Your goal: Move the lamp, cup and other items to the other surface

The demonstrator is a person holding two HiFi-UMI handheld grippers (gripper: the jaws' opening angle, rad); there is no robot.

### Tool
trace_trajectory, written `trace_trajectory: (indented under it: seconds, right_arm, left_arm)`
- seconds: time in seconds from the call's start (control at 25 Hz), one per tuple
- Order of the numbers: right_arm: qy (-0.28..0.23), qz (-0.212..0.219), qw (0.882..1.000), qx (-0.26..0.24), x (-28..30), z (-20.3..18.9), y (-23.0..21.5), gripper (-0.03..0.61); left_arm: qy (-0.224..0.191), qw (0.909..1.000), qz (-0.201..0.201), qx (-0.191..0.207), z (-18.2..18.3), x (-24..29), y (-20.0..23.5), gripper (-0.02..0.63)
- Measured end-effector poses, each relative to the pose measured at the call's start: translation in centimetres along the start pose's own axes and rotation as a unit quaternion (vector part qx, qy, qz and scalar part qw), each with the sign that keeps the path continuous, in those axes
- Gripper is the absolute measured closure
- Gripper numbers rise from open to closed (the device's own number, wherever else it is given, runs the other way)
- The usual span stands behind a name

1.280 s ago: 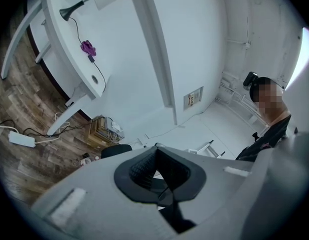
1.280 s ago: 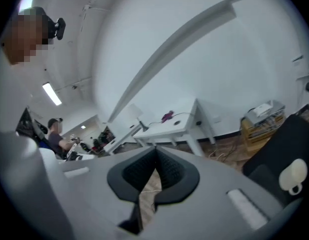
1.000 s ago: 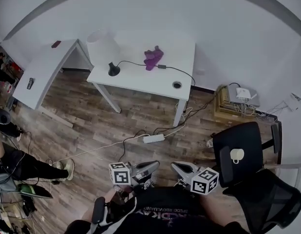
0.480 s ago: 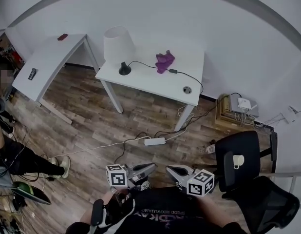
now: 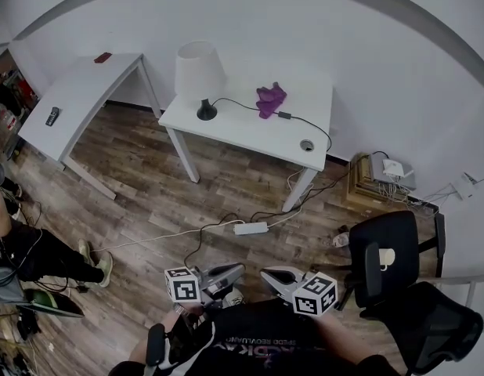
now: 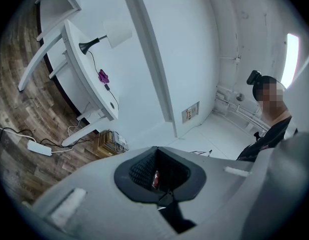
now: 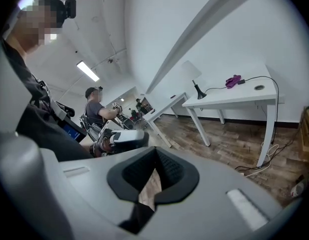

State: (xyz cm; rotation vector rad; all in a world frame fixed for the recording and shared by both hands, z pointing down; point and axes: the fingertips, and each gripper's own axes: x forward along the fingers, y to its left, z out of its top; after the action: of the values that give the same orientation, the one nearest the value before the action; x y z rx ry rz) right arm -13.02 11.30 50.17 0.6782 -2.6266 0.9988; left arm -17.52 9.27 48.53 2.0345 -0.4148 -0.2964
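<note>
The white desk stands against the wall. A second desk stands just to its left, and a black chair stands well apart from the desk, off its right end. The white lamp stands on the desk's left end, with a purple item near it at mid-desk. The left hand-held gripper and the right hand-held gripper are both clenched on nothing, well apart from the desk. A white cup sits on the chair.

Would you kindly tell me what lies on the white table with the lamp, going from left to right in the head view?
lamp → purple cloth → round cable hole
</note>
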Motion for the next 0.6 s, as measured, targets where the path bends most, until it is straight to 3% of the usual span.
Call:
trace_trajectory:
  seconds: [0.4, 0.6]
  right_arm:
    - [0.005, -0.005, 1.000, 0.004, 1.0, -0.2, 0.4, 0.575]
    - [0.009, -0.001, 1.000, -0.002, 1.7, 0.0, 0.7, 0.575]
  left_arm:
    - [0.010, 0.9998, -0.014, -0.003, -0.1, -0.5, 0.0, 0.611]
    - [-0.004, 0.9996, -0.028, 0.003, 0.8, -0.8, -0.4, 0.611]
